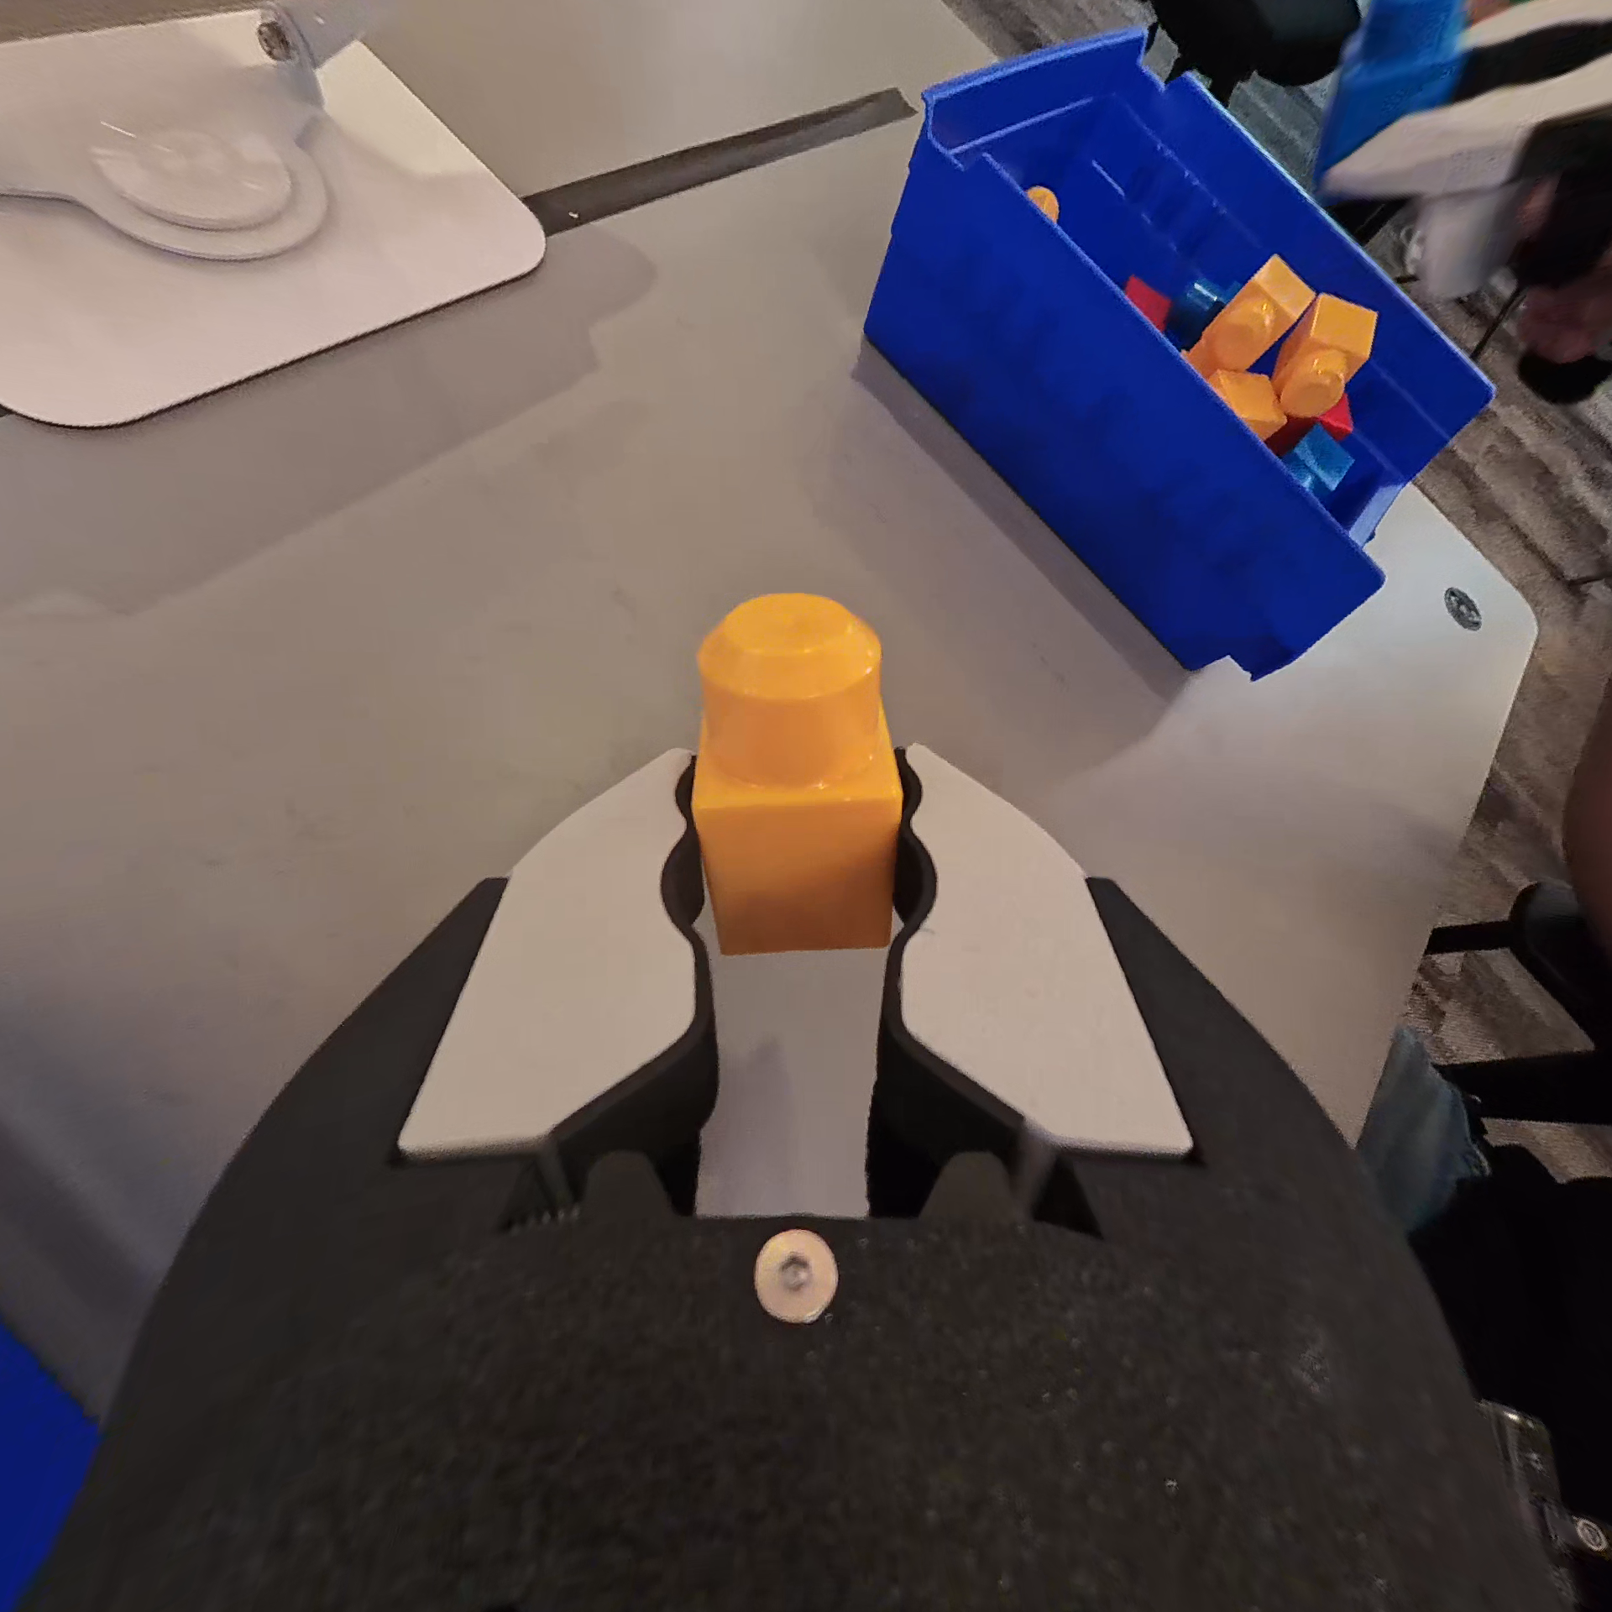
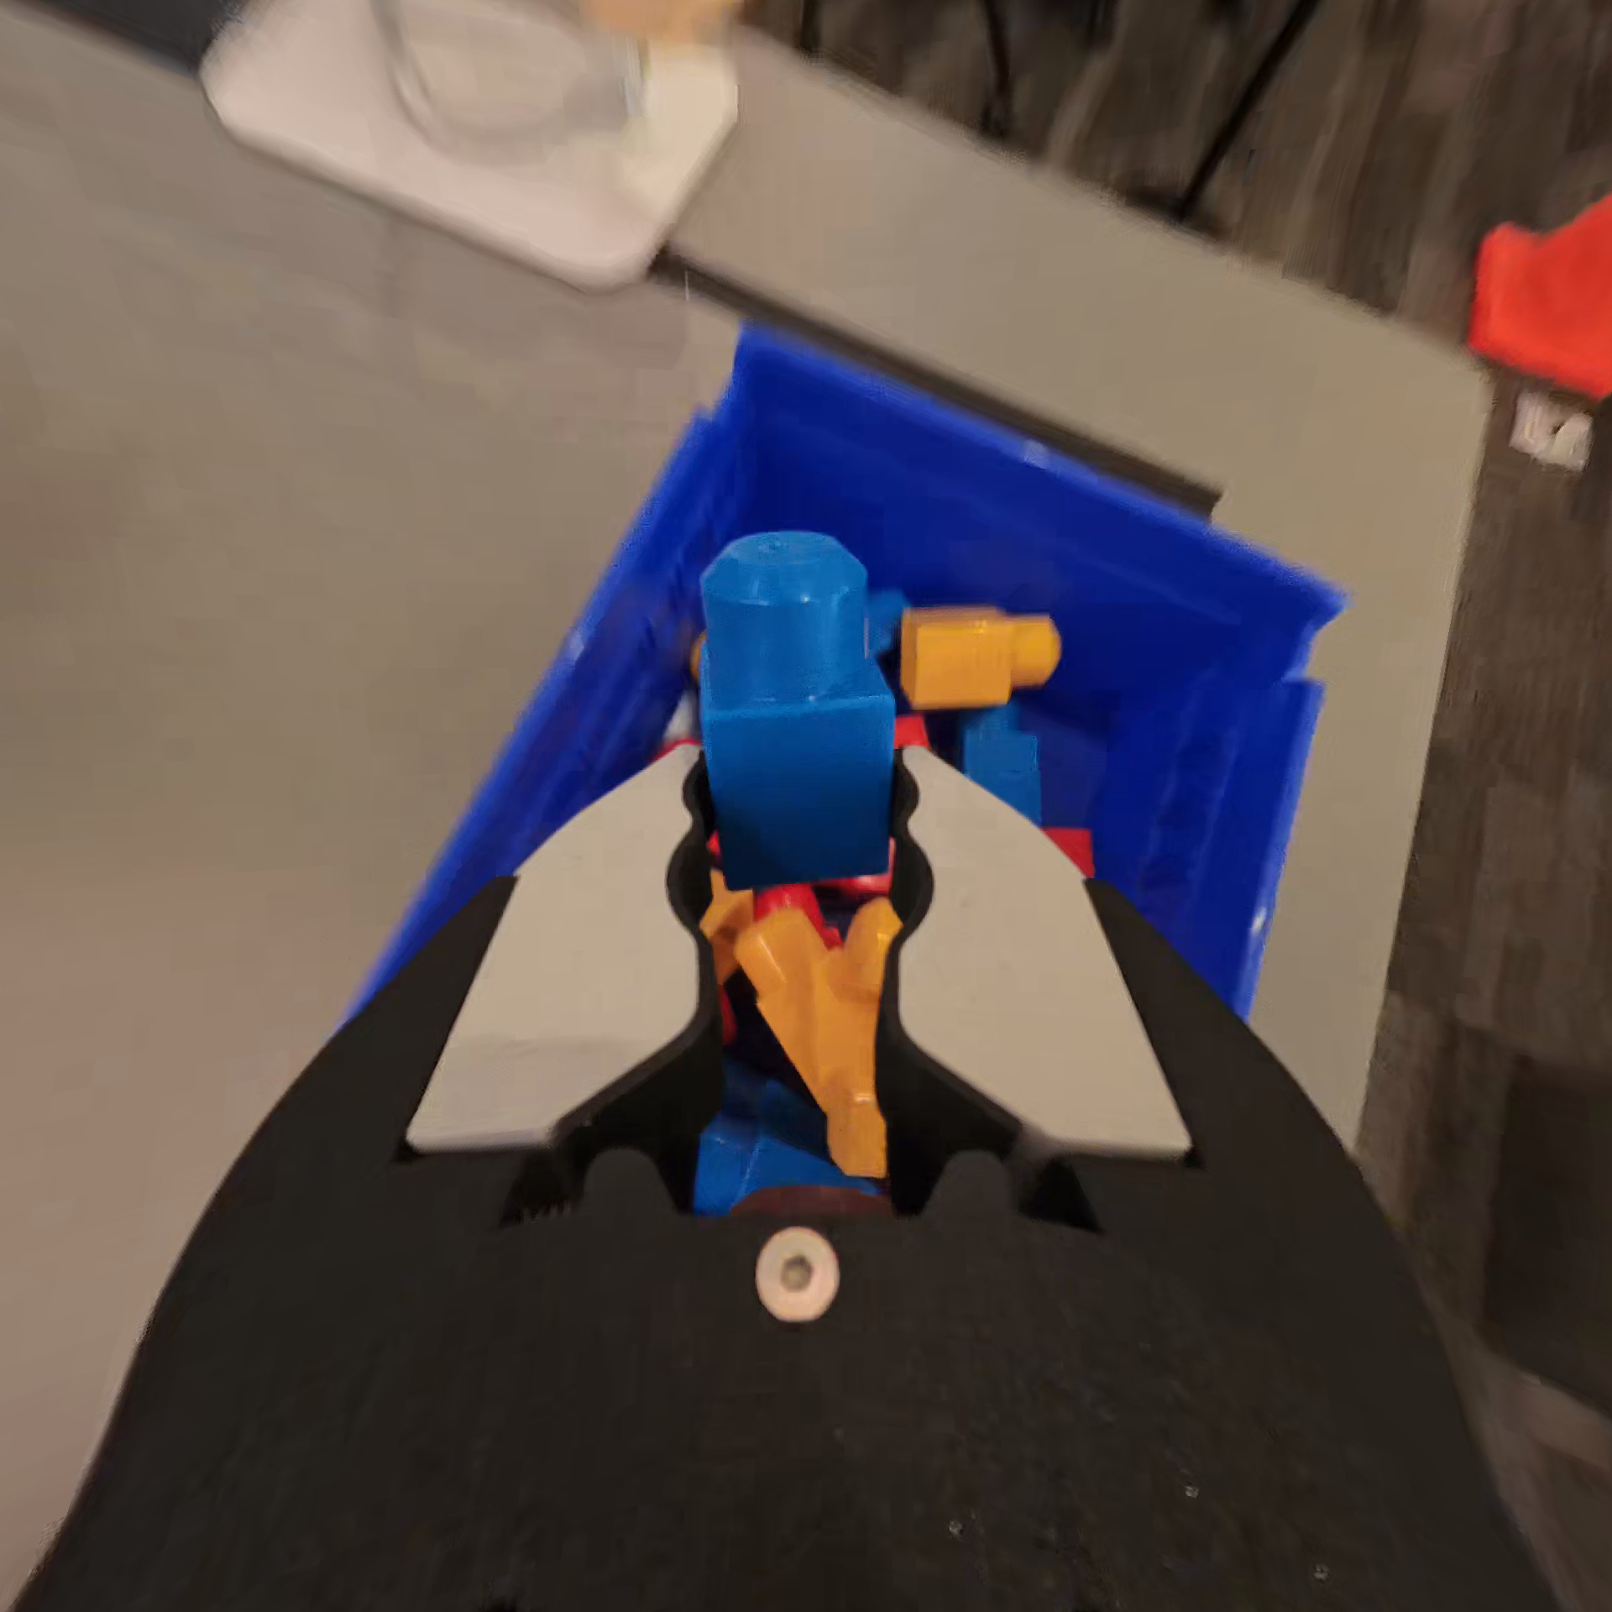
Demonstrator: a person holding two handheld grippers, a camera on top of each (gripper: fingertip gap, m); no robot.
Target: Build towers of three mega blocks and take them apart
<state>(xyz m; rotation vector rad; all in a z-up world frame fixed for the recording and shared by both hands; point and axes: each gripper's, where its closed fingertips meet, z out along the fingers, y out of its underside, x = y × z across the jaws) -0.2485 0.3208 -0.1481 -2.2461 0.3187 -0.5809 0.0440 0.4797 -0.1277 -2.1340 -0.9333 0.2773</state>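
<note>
In the left wrist view my left gripper (image 1: 795, 785) is shut on an orange mega block (image 1: 795, 837), upright with its stud up, over the grey table (image 1: 436, 698). In the right wrist view my right gripper (image 2: 798, 785) is shut on a blue mega block (image 2: 789, 741), stud up, held above the blue bin (image 2: 1003, 488). The bin holds several loose orange, red and blue blocks, among them an orange one lying on its side (image 2: 973, 656). The bin (image 1: 1047, 419) also shows at the upper right of the left wrist view, with the blurred right gripper (image 1: 1465, 148) above it.
A white monitor stand base (image 1: 262, 262) sits at the table's far left; it shows blurred in the right wrist view (image 2: 488, 148). The table's right edge (image 1: 1483, 785) drops to carpet. A red object (image 2: 1553, 305) lies off the table's far right. A person's legs are at right.
</note>
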